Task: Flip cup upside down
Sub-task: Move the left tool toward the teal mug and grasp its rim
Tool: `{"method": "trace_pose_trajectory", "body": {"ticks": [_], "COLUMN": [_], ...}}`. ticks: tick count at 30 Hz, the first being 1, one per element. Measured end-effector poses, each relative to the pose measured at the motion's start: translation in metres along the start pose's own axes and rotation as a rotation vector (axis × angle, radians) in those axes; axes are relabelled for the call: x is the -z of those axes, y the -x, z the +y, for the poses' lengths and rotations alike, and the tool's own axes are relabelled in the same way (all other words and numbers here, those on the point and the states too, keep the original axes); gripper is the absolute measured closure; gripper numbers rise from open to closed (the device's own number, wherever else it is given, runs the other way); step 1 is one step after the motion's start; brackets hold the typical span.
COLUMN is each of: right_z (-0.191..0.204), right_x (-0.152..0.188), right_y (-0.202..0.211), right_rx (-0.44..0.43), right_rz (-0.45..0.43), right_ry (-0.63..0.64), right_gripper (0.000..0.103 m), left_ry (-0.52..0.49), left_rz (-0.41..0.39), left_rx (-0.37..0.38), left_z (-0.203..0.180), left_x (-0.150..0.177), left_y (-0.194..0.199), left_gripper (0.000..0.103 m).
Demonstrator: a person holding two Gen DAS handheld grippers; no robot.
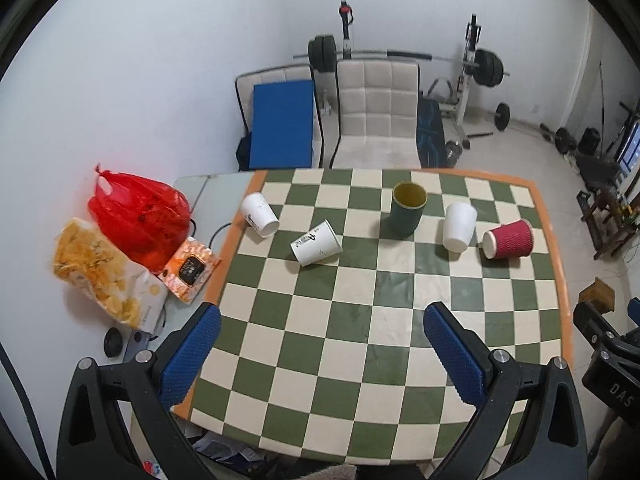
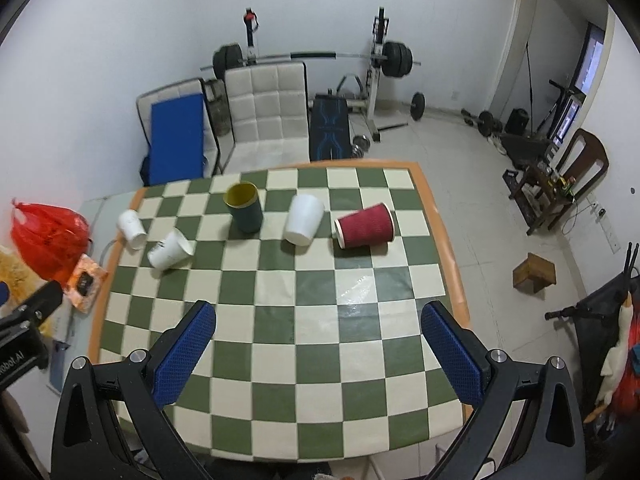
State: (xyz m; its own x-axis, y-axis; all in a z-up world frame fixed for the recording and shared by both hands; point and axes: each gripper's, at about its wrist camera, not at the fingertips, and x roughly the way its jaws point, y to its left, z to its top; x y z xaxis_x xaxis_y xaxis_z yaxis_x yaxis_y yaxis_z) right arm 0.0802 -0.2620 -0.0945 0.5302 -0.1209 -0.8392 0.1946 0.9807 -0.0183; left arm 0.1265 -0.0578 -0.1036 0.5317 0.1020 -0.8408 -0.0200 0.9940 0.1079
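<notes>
Several cups sit on the checkered table (image 1: 360, 320) (image 2: 320, 340). A dark green cup (image 1: 407, 208) (image 2: 244, 207) stands upright, mouth up. A plain white cup (image 1: 458, 226) (image 2: 303, 219) stands upside down. A red ribbed cup (image 1: 508, 239) (image 2: 365, 225) lies on its side. Two white paper cups lie on their sides at the left, one printed (image 1: 316, 243) (image 2: 170, 249) and one near the edge (image 1: 259, 214) (image 2: 131, 229). My left gripper (image 1: 320, 322) and right gripper (image 2: 318, 320) are open and empty, above the table's near half.
A red bag (image 1: 138, 218) (image 2: 48, 236), a snack bag (image 1: 102, 272) and an orange packet (image 1: 190, 270) (image 2: 85, 280) lie left of the table. A chair (image 1: 376, 116) and weight bench stand behind. A wooden block (image 2: 534, 272) sits on the floor.
</notes>
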Motion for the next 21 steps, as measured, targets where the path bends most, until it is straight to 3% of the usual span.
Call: {"method": "trace_pose_trajectory", "body": {"ticks": [8, 13, 21], "right_z": [-0.014, -0.01, -0.007], "right_x": [-0.021, -0.031, -0.033], "right_y": [-0.103, -0.157, -0.247], "right_rx": [0.02, 0.033, 0.061], "right_rz": [0.097, 0.145, 0.297], "right_ry": [-0.021, -0.054, -0.108], "right_gripper": [0.0, 0.0, 0.0], "left_ry": [-0.059, -0.116, -0.178], "left_rz": [0.068, 0.116, 0.191], "left_rx": [0.002, 0.042, 0.085], "left_z": [-0.019, -0.032, -0.057], "left_x": [-0.024, -0.044, -0.071], "left_y": [-0.073, -0.124, -0.205], "left_gripper": [0.0, 0.0, 0.0]}}
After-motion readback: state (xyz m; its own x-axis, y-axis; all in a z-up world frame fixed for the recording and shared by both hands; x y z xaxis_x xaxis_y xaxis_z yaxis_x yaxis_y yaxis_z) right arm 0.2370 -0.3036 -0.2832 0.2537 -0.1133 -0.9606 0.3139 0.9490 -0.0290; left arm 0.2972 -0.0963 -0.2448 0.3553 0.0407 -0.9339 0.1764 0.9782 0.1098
